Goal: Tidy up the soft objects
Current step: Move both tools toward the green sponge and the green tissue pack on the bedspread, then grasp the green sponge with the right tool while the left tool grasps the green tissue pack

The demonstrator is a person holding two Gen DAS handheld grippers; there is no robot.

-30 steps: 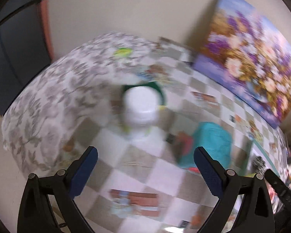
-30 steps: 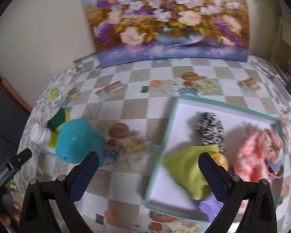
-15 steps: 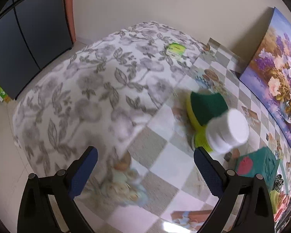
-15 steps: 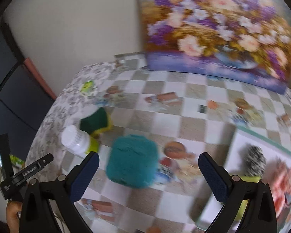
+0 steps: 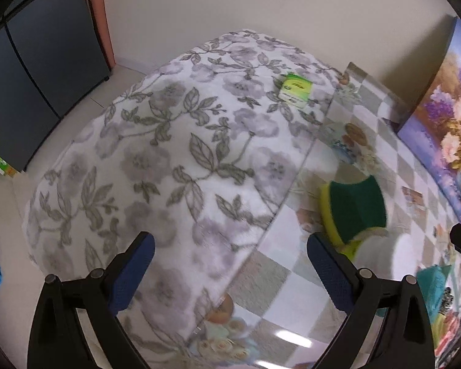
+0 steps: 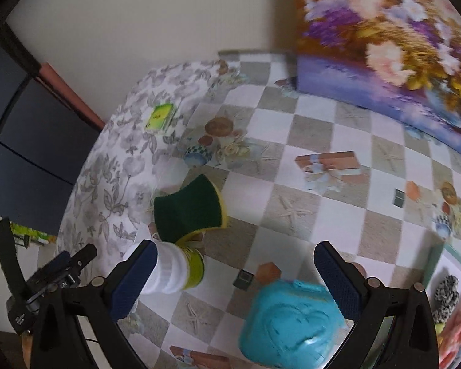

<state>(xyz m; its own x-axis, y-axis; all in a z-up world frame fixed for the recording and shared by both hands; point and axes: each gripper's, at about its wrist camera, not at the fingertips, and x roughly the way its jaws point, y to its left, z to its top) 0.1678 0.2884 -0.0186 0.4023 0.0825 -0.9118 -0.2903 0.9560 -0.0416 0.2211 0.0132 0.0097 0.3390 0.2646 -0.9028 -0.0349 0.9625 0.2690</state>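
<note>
A green-and-yellow sponge (image 6: 189,212) lies on the checkered tablecloth (image 6: 319,141), touching a yellow bottle with a white cap (image 6: 176,269). A teal soft block (image 6: 287,323) sits low in the right wrist view, partly behind my right finger. My right gripper (image 6: 235,279) is open above the cloth between bottle and block, empty. The left wrist view shows the sponge (image 5: 355,209) and the bottle's white cap (image 5: 381,255) right of my open, empty left gripper (image 5: 229,270), which hangs over a floral fabric (image 5: 169,160). The tray (image 6: 431,264) with soft items shows at the far right.
A small green box (image 5: 295,87) lies on the floral fabric. A flower painting (image 6: 393,30) leans on the wall behind the table. A dark cabinet (image 5: 24,70) stands left, beside bare floor. The left gripper's body (image 6: 46,279) shows in the right wrist view.
Both cameras swung left. The sponge and bottle slid toward the right edge of the left view; in the right view the teal block dropped lower and most of the tray left the frame.
</note>
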